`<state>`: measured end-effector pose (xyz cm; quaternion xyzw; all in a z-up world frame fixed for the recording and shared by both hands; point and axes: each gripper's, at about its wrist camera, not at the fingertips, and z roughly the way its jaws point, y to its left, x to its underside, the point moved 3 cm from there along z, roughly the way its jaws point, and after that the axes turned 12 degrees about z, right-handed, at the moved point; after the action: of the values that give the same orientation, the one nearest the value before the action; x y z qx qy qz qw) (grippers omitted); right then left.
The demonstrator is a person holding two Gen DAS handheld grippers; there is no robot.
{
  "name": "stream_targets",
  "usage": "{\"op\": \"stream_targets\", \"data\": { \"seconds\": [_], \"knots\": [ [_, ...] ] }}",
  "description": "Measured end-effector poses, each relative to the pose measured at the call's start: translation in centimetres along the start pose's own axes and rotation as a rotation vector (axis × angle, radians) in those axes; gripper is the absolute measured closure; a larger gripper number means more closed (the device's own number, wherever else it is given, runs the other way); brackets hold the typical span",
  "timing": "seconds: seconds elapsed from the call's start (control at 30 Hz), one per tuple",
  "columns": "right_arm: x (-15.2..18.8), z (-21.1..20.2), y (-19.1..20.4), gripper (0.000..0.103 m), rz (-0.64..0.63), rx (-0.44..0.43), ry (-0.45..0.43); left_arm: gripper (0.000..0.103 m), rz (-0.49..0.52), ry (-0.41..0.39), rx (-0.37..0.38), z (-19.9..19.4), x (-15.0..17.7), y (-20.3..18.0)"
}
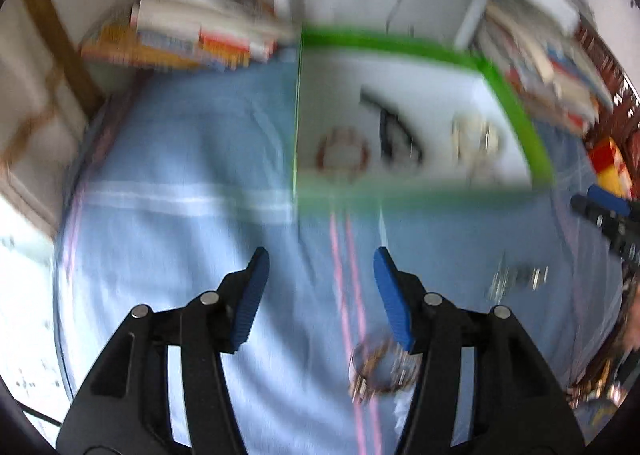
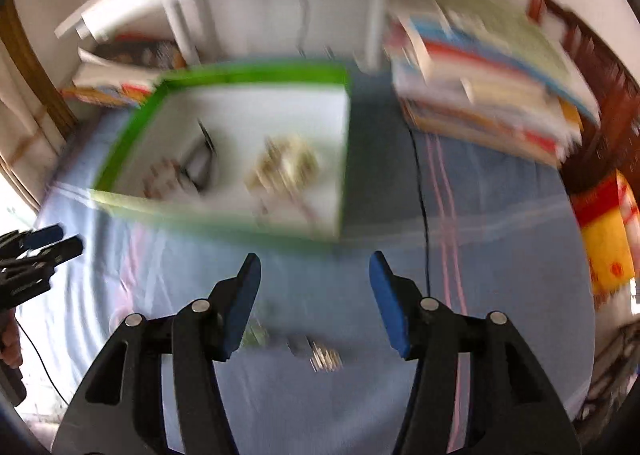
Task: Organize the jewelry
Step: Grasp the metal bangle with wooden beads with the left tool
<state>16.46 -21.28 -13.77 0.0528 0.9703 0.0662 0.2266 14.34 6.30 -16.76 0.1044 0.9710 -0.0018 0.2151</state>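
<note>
Left wrist view, heavy motion blur: we see a beaded bracelet [image 1: 384, 369] lying on the blue cloth [image 1: 180, 159], just beside the inner edge of our left gripper's [image 1: 320, 295] right finger; contact unclear. Jaws roughly half open, nothing gripped. A small silvery piece [image 1: 516, 279] lies further right on the cloth. Green-rimmed white tray [image 1: 516, 107] beyond holds a red bracelet [image 1: 342, 153], a dark item and a pale cluster. Right wrist view: our right gripper [image 2: 314, 295] is also half open and empty, above silvery jewelry [image 2: 320, 355] on the cloth. Book stacks [image 2: 480, 95] flank the tray.
</note>
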Motion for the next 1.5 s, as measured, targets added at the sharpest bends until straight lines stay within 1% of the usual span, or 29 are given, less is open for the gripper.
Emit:
{"op": "stream_targets", "data": {
  "seconds": [0.1, 0.17, 0.23, 0.27, 0.33, 0.37, 0.5, 0.6, 0.73, 0.87, 0.9, 0.93, 1.0, 1.03, 1.13, 1.2, 1.27, 1.4, 1.5],
  "knots": [
    [2.8, 0.8, -1.4, 0.047, 0.049, 0.010, 0.068, 0.049, -0.008, 0.070, 0.031, 1.2, 3.9, -0.4],
    [4.5, 1.0, -1.5, 0.047, 0.062, 0.015, 0.096, 0.049, -0.022, 0.105, 0.058, 1.9, 5.7, -0.6],
    [5.4, 1.1, -1.2, 0.047, 0.058, 0.013, 0.110, 0.050, -0.024, 0.115, 0.067, 2.2, 6.5, -0.9],
    [5.9, 1.1, -0.8, 0.047, 0.050, 0.009, 0.116, 0.053, -0.023, 0.116, 0.068, 2.3, 6.7, -1.1],
    [6.5, 1.2, -0.3, 0.047, 0.034, 0.006, 0.122, 0.077, -0.019, 0.121, 0.071, 2.6, 6.8, -1.3],
    [6.8, 1.1, -0.1, 0.047, 0.026, 0.007, 0.122, 0.079, -0.018, 0.124, 0.079, 2.8, 6.7, -1.4],
    [7.2, 0.9, -0.2, 0.047, 0.035, 0.015, 0.121, 0.079, 0.000, 0.112, 0.091, 2.7, 5.9, -2.1],
    [7.3, 0.9, -0.7, 0.047, 0.057, 0.027, 0.126, 0.078, 0.057, 0.092, 0.104, 2.4, 5.0, -3.4],
    [7.4, 0.9, -1.2, 0.047, 0.077, 0.030, 0.130, 0.078, 0.134, 0.121, 0.114, 3.5, 4.2, -4.9],
    [7.7, 1.1, -1.2, 0.047, 0.084, 0.031, 0.135, 0.078, 0.154, 0.147, 0.157, 4.5, 4.1, -5.7],
    [7.7, 1.1, -1.2, 0.047, 0.087, 0.030, 0.138, 0.077, 0.152, 0.141, 0.165, 4.7, 3.9, -5.8],
    [7.8, 1.2, -1.3, 0.047, 0.088, 0.031, 0.141, 0.074, 0.147, 0.140, 0.171, 4.8, 3.7, -5.8],
    [7.8, 1.3, -1.3, 0.047, 0.089, 0.031, 0.143, 0.074, 0.114, 0.138, 0.162, 5.3, 3.1, -5.3],
    [7.8, 1.4, -1.3, 0.047, 0.088, 0.031, 0.145, 0.072, 0.077, 0.142, 0.144, 5.6, 2.8, -4.6],
    [7.8, 1.5, -1.3, 0.047, 0.087, 0.030, 0.147, 0.075, -0.067, 0.138, 0.123, 5.9, 2.5, -1.9],
    [7.8, 1.7, -1.4, 0.047, 0.090, 0.031, 0.151, 0.075, -0.139, 0.145, 0.067, 5.9, 2.7, -0.1],
    [7.7, 1.8, -1.7, 0.047, 0.100, 0.033, 0.153, 0.075, -0.154, 0.146, 0.067, 5.8, 2.9, 0.7],
    [7.1, 2.2, -3.1, 0.047, 0.133, 0.050, 0.150, 0.075, -0.107, 0.137, 0.065, 5.5, 3.2, 0.8],
    [6.6, 2.5, -3.8, 0.047, 0.146, 0.063, 0.146, 0.072, -0.094, 0.128, 0.062, 5.5, 3.3, 0.6]
  ]
}}
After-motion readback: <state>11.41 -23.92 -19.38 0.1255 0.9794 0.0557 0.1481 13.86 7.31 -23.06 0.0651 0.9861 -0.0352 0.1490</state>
